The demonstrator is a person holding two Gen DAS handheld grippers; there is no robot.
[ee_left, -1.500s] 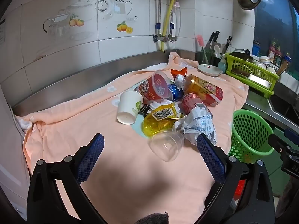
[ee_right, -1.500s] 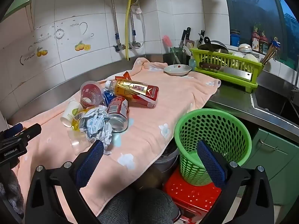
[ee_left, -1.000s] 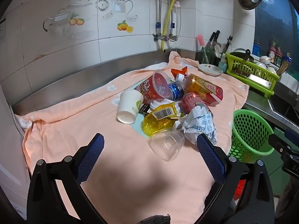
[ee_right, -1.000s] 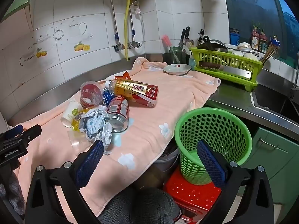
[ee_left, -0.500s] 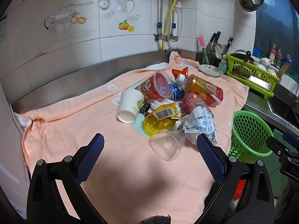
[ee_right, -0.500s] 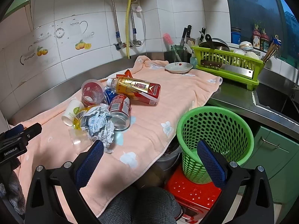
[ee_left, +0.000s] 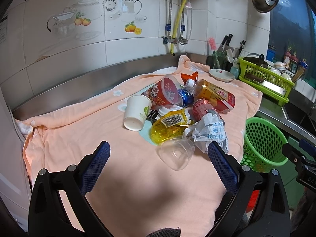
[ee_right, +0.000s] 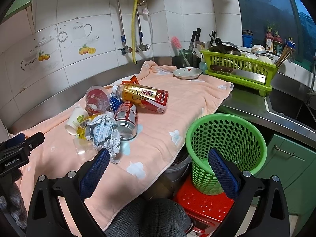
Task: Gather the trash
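A heap of trash lies on the peach towel point(ee_left: 83, 126): a clear plastic cup point(ee_left: 176, 154), a yellow pouch point(ee_left: 167, 125), crumpled paper point(ee_left: 211, 131), a white paper cup point(ee_left: 136, 111), a red printed cup point(ee_left: 164, 93), a red can point(ee_right: 126, 119) and a gold bottle point(ee_right: 144, 95). My left gripper point(ee_left: 158, 165) is open, just short of the clear cup, nothing between its fingers. My right gripper point(ee_right: 158, 169) is open too, over the towel's front edge between the heap and the green perforated bin point(ee_right: 225, 148).
The bin stands on a red stool point(ee_right: 203, 205) off the counter's edge. A green dish rack point(ee_right: 239, 70) with a cleaver, a small white dish point(ee_right: 187, 73) and a knife holder sit at the back right. A person's grey trouser leg point(ee_right: 146, 217) is below the right gripper.
Both views have crept slightly forward and the heap sits a touch closer. Nothing in the heap has moved and both grippers stay open.
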